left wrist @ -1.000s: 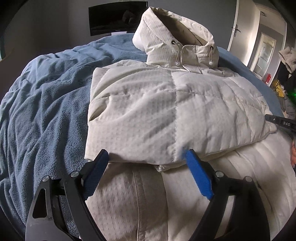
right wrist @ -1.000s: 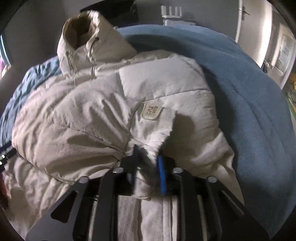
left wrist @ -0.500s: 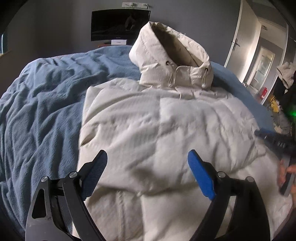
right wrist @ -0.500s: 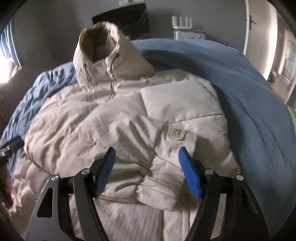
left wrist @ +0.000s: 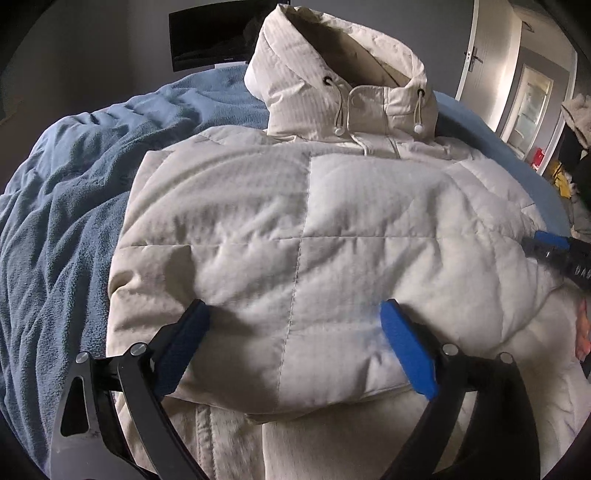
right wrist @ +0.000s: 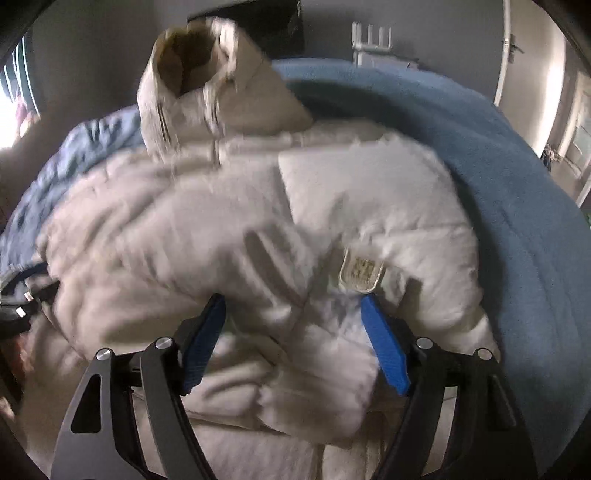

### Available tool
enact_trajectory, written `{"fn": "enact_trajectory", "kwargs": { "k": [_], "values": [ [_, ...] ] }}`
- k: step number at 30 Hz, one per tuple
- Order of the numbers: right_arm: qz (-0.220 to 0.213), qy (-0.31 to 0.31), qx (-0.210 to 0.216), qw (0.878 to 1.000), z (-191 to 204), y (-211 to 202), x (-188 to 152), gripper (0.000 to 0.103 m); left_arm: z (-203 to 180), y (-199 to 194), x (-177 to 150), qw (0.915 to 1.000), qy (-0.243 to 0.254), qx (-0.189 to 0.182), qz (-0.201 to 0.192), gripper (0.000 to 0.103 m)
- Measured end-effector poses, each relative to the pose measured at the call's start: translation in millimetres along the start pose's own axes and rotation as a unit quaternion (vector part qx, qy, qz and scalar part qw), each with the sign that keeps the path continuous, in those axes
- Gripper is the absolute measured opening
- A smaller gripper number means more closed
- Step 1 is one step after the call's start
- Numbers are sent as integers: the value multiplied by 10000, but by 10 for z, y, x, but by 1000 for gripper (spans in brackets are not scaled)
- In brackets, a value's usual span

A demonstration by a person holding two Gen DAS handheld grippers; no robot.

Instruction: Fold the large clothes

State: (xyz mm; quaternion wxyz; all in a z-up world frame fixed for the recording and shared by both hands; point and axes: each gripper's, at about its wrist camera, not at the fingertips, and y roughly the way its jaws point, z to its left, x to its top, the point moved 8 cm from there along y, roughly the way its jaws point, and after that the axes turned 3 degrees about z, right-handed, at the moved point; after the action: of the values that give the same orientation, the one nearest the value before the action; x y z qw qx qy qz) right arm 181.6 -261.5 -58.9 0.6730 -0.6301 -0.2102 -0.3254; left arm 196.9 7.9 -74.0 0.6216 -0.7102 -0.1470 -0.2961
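Observation:
A cream padded hooded jacket (left wrist: pixel 295 229) lies on the bed with its sleeves folded across the chest and its hood (left wrist: pixel 343 74) upright at the far end. My left gripper (left wrist: pixel 295 332) is open, its blue pads resting on the folded sleeve near its lower edge. My right gripper (right wrist: pixel 295 321) is open over the folded sleeve end, just below the logo patch (right wrist: pixel 362 271). The right gripper also shows at the right edge of the left wrist view (left wrist: pixel 561 254). The right wrist view is blurred.
A blue fleece blanket (left wrist: pixel 62 206) covers the bed around the jacket (right wrist: pixel 517 206). A dark screen (left wrist: pixel 210 35) hangs on the far wall. A door (left wrist: pixel 480 55) and clutter (left wrist: pixel 576 147) are at the right.
My right gripper let go of the sleeve end and opened. Both grippers pulled back, then came down close onto the folded jacket.

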Motion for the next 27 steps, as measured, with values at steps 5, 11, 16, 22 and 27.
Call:
{"fn": "enact_trajectory", "kwargs": {
  "k": [5, 11, 16, 22, 27],
  "values": [
    [-173, 75, 427, 9989, 78, -150, 371, 72, 84, -143, 211, 9995, -214, -6, -236, 93],
    [-306, -213, 510, 9980, 298, 34, 1086, 72, 229, -83, 705, 9986, -403, 35, -353, 93],
    [-588, -117, 455, 9972, 449, 293, 1784, 72, 330, 42, 1108, 9988, -259, 230, -339, 94],
    [-697, 152, 248, 9971, 518, 676, 2452, 72, 495, 360, 1452, 9987, -239, 435, -125, 94],
    [-543, 280, 219, 9979, 564, 895, 2663, 70, 603, 580, 1517, 9980, -376, 509, 80, 94]
  ]
}}
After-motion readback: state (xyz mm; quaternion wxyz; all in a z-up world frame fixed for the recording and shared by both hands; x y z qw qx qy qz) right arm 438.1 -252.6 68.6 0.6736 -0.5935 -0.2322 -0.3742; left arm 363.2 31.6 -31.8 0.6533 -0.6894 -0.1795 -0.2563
